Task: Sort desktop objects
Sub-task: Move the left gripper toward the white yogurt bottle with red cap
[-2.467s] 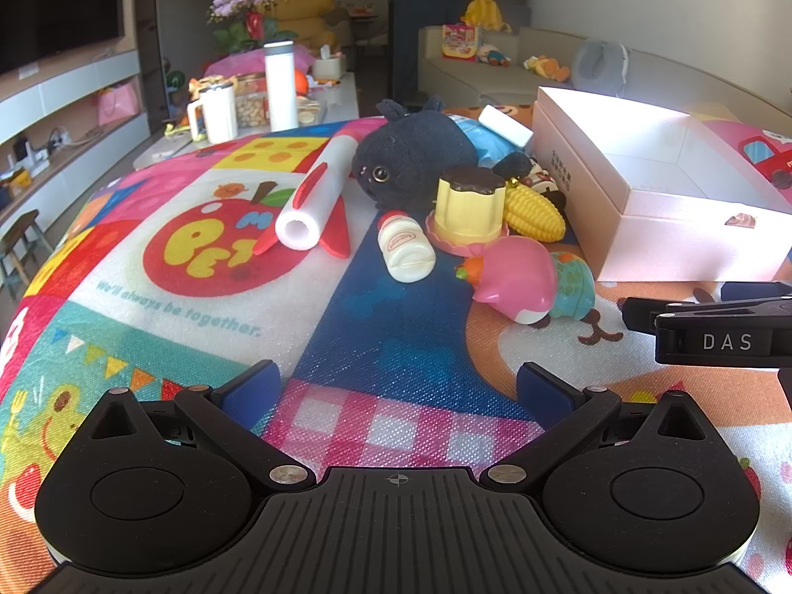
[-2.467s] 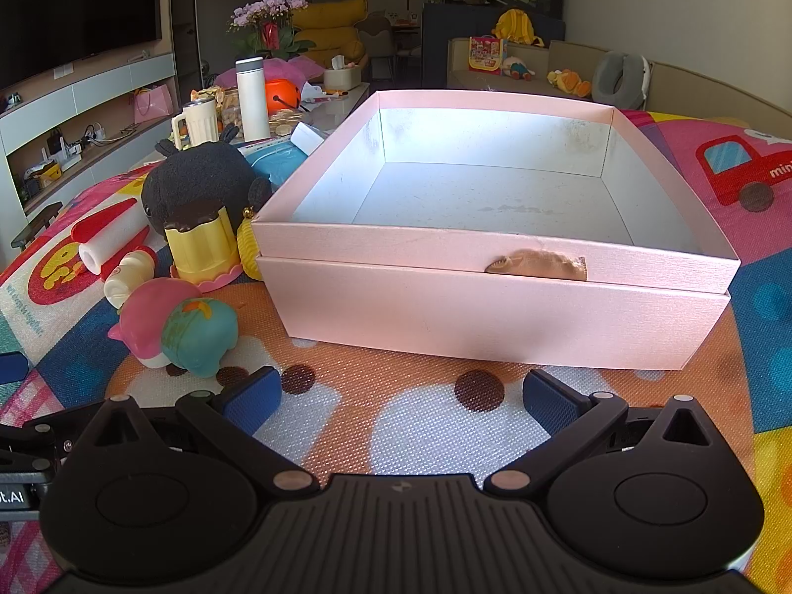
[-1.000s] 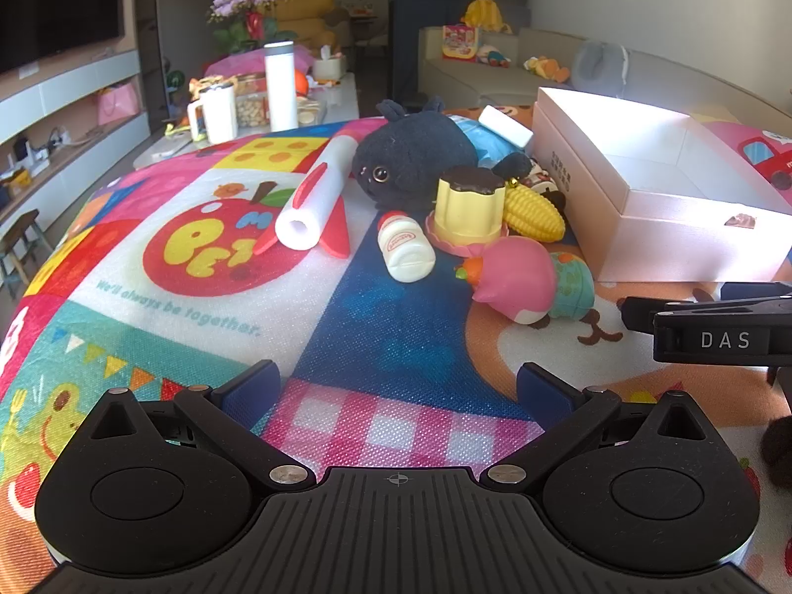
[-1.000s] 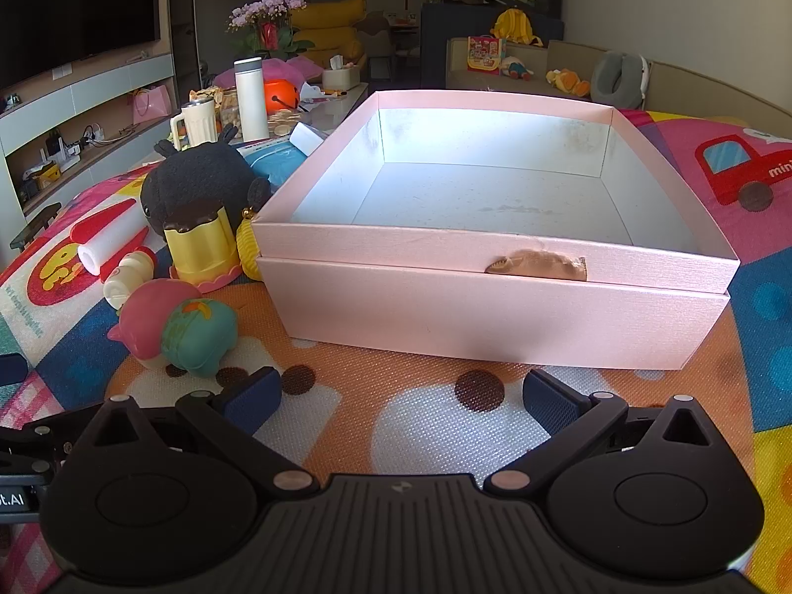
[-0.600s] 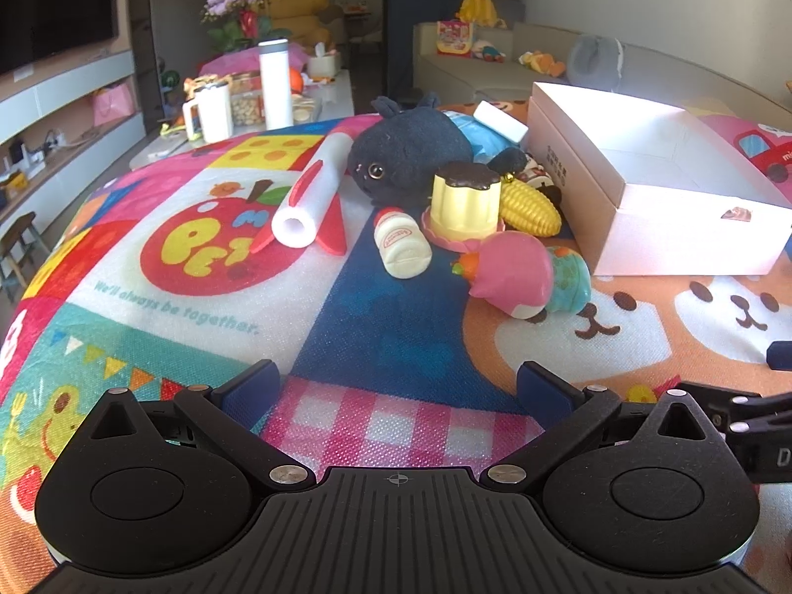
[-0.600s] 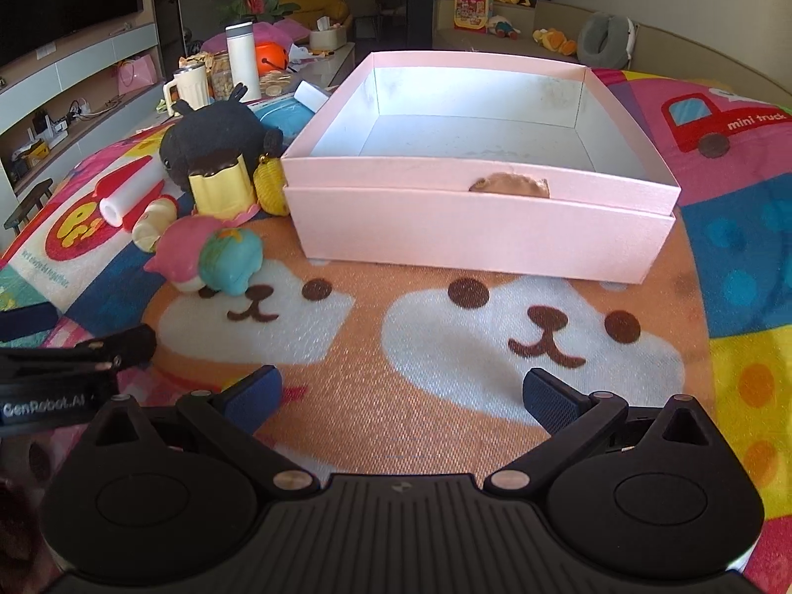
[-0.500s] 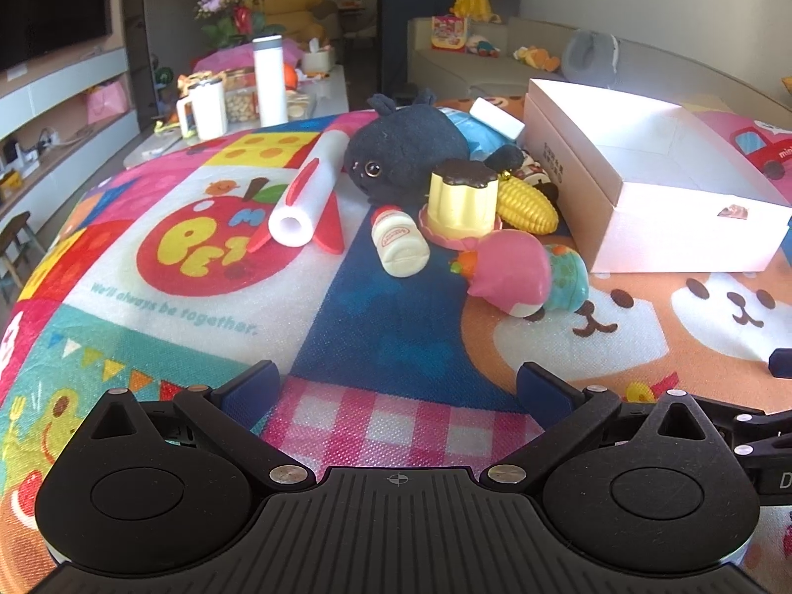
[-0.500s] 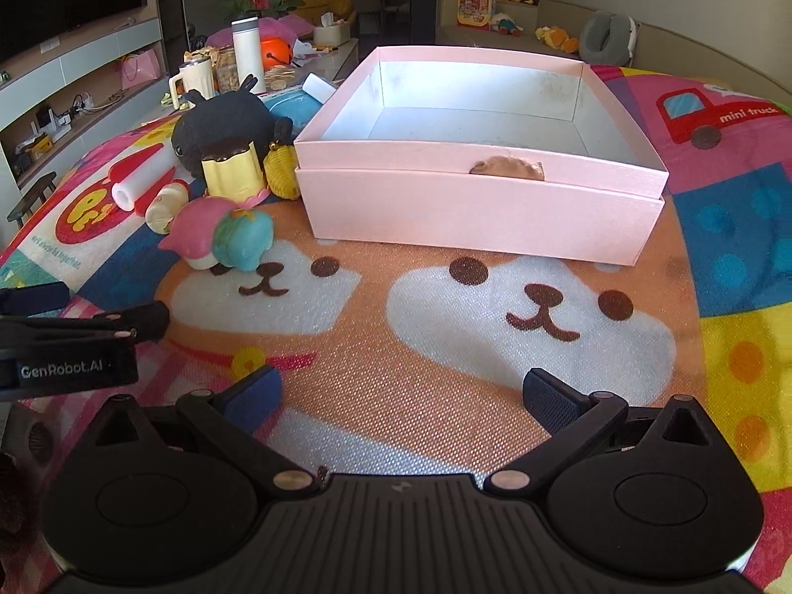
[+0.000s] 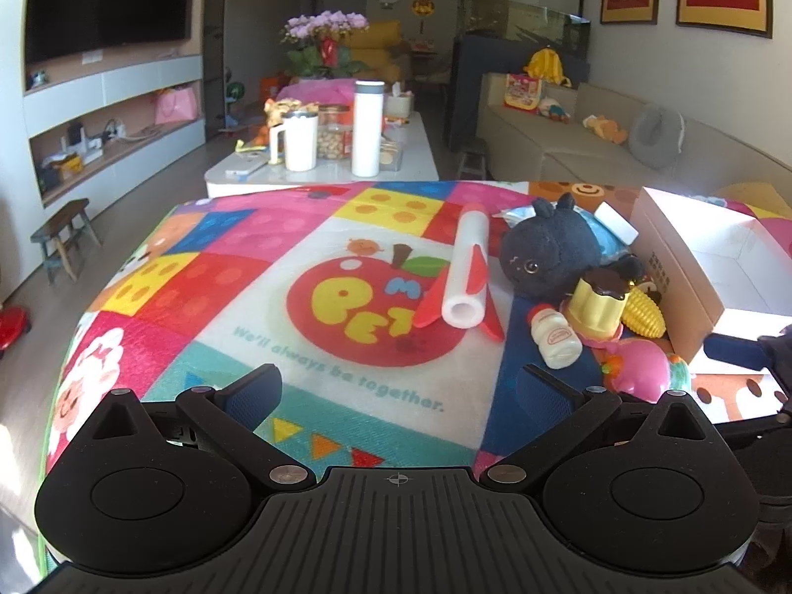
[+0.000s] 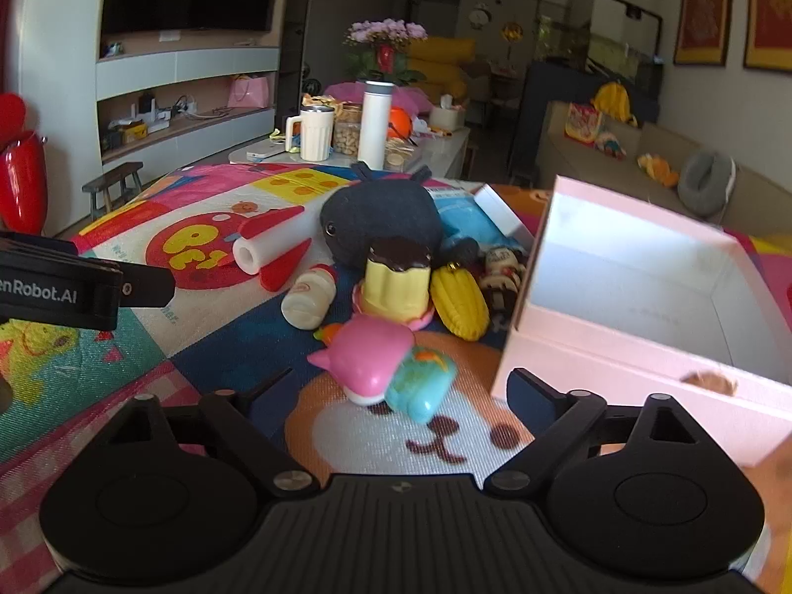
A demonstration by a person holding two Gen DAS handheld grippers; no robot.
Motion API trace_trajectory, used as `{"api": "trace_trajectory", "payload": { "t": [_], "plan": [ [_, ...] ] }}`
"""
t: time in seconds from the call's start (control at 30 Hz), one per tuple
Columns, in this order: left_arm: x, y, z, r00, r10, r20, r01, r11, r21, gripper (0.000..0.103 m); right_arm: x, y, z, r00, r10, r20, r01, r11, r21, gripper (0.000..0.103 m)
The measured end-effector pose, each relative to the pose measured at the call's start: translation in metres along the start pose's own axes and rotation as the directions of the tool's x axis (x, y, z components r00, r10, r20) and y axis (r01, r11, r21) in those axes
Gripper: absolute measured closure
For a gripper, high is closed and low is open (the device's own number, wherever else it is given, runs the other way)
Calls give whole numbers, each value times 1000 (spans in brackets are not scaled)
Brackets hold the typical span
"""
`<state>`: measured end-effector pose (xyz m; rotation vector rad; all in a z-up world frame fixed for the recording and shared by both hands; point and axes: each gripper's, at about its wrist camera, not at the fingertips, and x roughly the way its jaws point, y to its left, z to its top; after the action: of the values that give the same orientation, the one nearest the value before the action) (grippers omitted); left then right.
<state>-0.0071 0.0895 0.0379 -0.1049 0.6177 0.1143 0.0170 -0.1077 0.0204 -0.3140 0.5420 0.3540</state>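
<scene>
Right gripper (image 10: 401, 386) wide but just been closing a bit, nothing between the jaws. Pink toy (image 10: 369, 361) sits lower centre of right view, touching teal toy (image 10: 420, 388); box (image 10: 643, 307) empty at right. Left gripper (image 9: 396, 386) wide, empty, over mat (image 9: 247, 307) at lower centre. Best to centre on pink toy alone, straddle it clear of teal one, close gently, lift before crossing box wall.

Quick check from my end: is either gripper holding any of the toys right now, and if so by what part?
Nothing is held. The left gripper and right gripper are both open, with only the play mat between their fingers; the right jaws have just been closing, on nothing.
</scene>
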Motion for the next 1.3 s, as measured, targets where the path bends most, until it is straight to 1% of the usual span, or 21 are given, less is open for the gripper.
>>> {"api": "trace_trajectory", "payload": {
  "t": [0.1,0.17,0.2,0.23,0.27,0.37,0.47,0.53,0.6,0.63,0.7,0.77,0.8,0.83,0.93,1.0,1.07,1.13,1.23,1.27,1.3],
  "plan": [
    [-2,3,-1,1000,-26,8,26,1000,-12,0,12,10,5,999,32,-3,-32,993,-114,15],
    [-2,1,-2,998,-61,19,61,998,-22,0,18,10,7,998,55,-24,-57,988,-145,17],
    [-1,0,-2,997,-78,23,78,996,-29,0,17,8,7,996,79,-32,-82,988,-133,21],
    [0,-1,-2,996,-88,21,89,995,-37,0,15,6,7,996,79,-35,-83,988,-128,29],
    [1,-3,-2,995,-94,15,95,995,-40,0,11,5,7,997,66,-35,-70,990,-125,41],
    [5,-14,-1,994,-109,5,109,994,-5,0,-9,-11,-1,993,103,-52,-106,992,-63,45],
    [11,-29,-1,990,-137,17,136,989,52,0,-34,-22,-16,995,79,-55,-82,995,-54,50],
    [16,-41,-1,987,-158,35,154,983,96,0,-53,-32,-26,997,44,-59,-47,998,-50,60],
    [23,-55,0,984,-167,56,158,977,141,0,-65,-42,-35,998,16,-67,-19,999,-35,60],
    [30,-62,1,985,-168,44,160,975,157,0,-68,-47,-40,998,-7,-70,5,1000,-27,60],
    [44,-73,3,984,-180,-13,179,971,158,0,-73,-60,-47,997,-41,-68,42,999,10,56],
    [55,-81,4,988,-150,-25,152,976,154,0,-76,-70,-52,997,-52,-61,56,996,65,35],
    [59,-86,5,993,-119,-25,121,978,171,0,-76,-75,-55,997,-58,-57,63,994,89,29],
    [64,-90,6,995,-94,-41,100,977,186,0,-76,-78,-57,997,-62,-55,68,992,110,20],
    [75,-91,12,990,-108,-88,121,979,164,0,-71,-86,-65,995,-62,-80,75,984,164,12],
    [77,-93,14,994,-90,-64,100,978,182,0,-62,-89,-68,992,-49,-115,72,976,206,9],
    [77,-95,15,995,-84,-47,92,976,198,4,-59,-92,-68,990,-41,-132,70,973,221,4],
    [80,-97,16,993,-97,-69,109,973,204,40,-57,-92,-69,989,-29,-142,62,970,234,0],
    [84,-97,15,990,-109,-87,125,970,208,50,-50,-93,-70,983,-3,-182,48,968,247,0],
    [84,-97,14,990,-113,-86,129,968,214,56,-49,-96,-71,982,9,-186,42,963,265,0],
    [81,-96,12,989,-122,-85,138,966,220,67,-48,-97,-70,982,15,-187,38,960,276,0]
  ]
}}
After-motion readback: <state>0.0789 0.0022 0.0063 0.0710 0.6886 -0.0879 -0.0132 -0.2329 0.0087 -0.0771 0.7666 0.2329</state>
